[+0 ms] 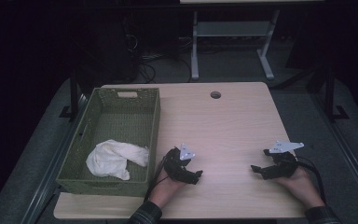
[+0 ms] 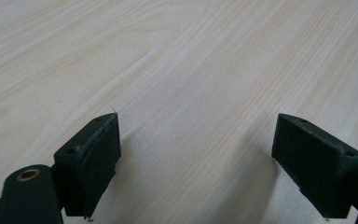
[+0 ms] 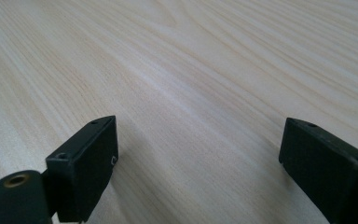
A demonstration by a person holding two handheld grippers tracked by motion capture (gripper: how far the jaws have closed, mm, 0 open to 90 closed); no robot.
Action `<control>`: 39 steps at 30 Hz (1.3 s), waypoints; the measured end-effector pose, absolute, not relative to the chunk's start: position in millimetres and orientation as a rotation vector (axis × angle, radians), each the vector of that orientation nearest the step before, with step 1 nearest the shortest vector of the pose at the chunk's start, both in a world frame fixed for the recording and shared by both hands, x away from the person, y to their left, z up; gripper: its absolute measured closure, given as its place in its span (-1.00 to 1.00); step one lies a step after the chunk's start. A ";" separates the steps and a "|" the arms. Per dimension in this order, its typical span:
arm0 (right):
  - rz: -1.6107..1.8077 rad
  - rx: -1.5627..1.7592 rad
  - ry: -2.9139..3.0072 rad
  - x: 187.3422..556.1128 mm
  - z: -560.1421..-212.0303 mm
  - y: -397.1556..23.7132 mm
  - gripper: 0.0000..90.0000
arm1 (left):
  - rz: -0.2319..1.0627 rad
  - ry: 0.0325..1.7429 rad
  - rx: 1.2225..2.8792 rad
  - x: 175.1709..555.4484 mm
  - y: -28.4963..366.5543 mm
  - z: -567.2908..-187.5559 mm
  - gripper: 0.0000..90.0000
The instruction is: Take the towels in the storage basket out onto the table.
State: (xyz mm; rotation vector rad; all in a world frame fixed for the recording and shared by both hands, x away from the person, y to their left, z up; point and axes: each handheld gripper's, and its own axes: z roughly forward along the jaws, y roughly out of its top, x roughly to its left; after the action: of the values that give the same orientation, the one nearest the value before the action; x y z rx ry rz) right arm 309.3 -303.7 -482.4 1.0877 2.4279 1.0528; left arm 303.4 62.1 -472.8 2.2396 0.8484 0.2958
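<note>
Both grippers black w/ pale grey top plates: left gripper (image 1: 196, 176), right gripper (image 1: 259, 161). Table (image 1: 228, 126) under them is light wood, fine wavy grain, same under both sets of jaws. Left of the left gripper, olive-green woven basket (image 1: 154, 116), white cloth (image 1: 114, 158) in it. Sleeves (image 1: 145, 214) behind the grippers: dark plaid.

The table (image 1: 233, 126) is showing pale, smooth, matt wood grain; the basket (image 1: 154, 135) is looking woven; the cloth (image 1: 114, 158) is lying soft and crumpled; the jaws are looking matt black plastic
</note>
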 end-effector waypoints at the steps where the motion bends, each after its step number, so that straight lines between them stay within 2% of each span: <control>1: 1.053 1.090 2.425 309.3 -482.6 -303.5 -0.75 | 0.309 0.856 2.229 303.7 63.6 -469.7 -0.67; 19: 1.055 1.080 2.426 309.6 -482.9 -304.0 -0.75 | 0.396 0.843 2.221 303.6 62.3 -435.4 -0.67; 39: 1.054 1.078 2.427 309.6 -482.9 -304.0 -0.77 | 0.355 0.794 2.184 304.2 62.3 -409.6 -0.67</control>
State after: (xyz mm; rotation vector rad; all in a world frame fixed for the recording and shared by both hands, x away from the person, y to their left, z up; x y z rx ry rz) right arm 309.6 -304.0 -482.9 1.0782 2.4274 1.0542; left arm 304.2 62.3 -409.6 2.1841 0.7944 0.3551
